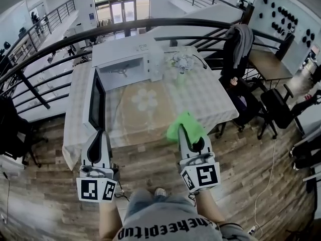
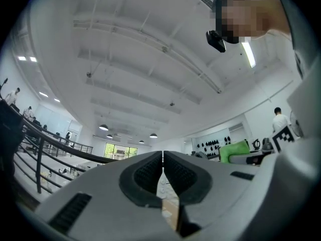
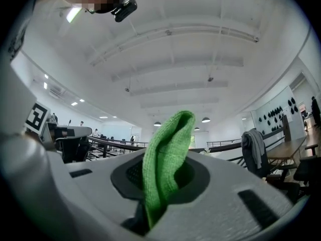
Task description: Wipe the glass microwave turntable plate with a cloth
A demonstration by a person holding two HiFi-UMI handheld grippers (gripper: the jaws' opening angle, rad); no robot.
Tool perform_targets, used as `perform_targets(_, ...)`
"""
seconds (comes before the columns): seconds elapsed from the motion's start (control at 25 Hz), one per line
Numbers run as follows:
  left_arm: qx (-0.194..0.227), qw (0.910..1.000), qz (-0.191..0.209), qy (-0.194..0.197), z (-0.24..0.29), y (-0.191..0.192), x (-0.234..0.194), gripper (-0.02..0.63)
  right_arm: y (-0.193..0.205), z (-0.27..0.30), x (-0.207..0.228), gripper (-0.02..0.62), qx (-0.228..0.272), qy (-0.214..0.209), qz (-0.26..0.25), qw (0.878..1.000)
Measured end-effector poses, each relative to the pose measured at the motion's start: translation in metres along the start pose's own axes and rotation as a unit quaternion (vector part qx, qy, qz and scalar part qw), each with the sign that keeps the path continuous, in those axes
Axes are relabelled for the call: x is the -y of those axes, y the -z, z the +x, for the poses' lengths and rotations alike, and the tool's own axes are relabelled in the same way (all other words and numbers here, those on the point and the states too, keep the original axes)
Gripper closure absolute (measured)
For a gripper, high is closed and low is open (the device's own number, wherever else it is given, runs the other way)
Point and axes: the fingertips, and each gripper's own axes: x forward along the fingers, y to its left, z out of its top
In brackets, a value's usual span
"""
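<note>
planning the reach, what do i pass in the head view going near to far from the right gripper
right gripper → green cloth in its jaws → checked tablecloth → open microwave → black railing

we see a bright green cloth (image 3: 163,154), a white microwave (image 1: 128,59), and a pale checked tablecloth (image 1: 210,102) whose beige middle bears a white flower (image 1: 145,100). the left gripper (image 2: 162,172) and right gripper (image 3: 159,177) are grey with black pads (image 2: 145,177); their 2 cubes (image 1: 95,190) carry black-and-white squares. the floor (image 1: 246,185) is brown wood grain.
</note>
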Motion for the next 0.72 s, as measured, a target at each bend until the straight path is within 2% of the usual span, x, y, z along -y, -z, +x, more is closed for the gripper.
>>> perform_targets(0.32, -0.021, 0.9998, 0.004, 0.007, 0.016, 0.020, -0.008, 0.595, 0.026, 0.024, -0.004, 0.543, -0.024, -0.010, 0.021, 0.999)
perform_targets(0.52, -0.011, 0.9996, 0.026, 0.002, 0.042, 0.021, -0.019, 0.595, 0.028, 0.045, 0.005, 0.543, -0.023, 0.001, 0.013, 1.000)
perform_targets(0.72, -0.005, 0.9997, 0.023, 0.008, 0.072, 0.024, -0.030, 0.595, 0.028, 0.074, 0.011, 0.544, -0.024, 0.009, 0.004, 1.000)
